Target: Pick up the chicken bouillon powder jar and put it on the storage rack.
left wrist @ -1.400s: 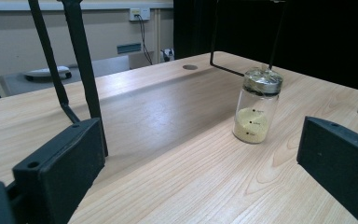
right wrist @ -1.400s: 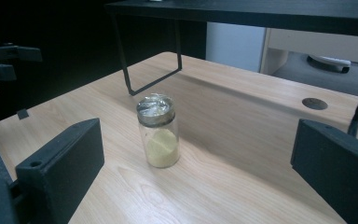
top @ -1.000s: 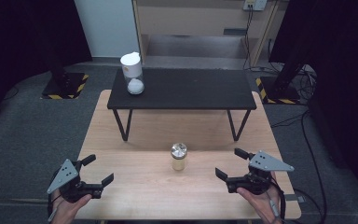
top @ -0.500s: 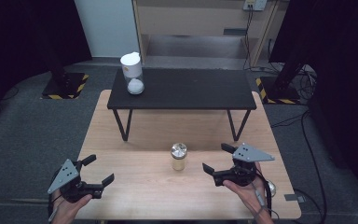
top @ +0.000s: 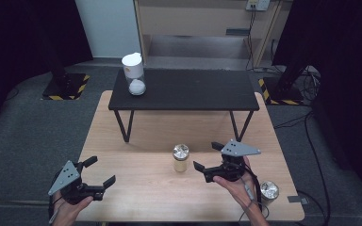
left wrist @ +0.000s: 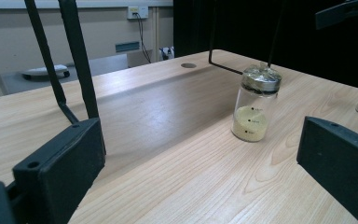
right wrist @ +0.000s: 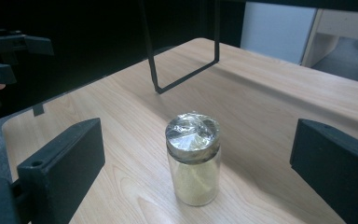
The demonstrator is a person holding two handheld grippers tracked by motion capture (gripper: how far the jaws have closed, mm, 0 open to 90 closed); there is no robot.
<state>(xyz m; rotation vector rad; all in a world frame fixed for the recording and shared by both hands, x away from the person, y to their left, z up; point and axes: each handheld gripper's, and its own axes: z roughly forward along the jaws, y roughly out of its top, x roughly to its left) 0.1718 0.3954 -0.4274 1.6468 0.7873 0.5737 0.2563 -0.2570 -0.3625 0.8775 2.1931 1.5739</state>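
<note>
A foil-capped jar [right wrist: 193,158] is standing upright on the bench [right wrist: 270,93], centred between the right gripper [right wrist: 196,163]'s wide-spread fingers [right wrist: 60,163].

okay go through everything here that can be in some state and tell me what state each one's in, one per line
Right gripper: open, jaws wide on either side of the jar, not touching it.
Left gripper: open, holding nothing.
Glass jar: upright on the wooden table, foil cap on, partly filled with yellow powder.
Second foil-capped jar: upright near the table's right edge.
White-lidded jar: upright on the black stand, lid on.
</note>
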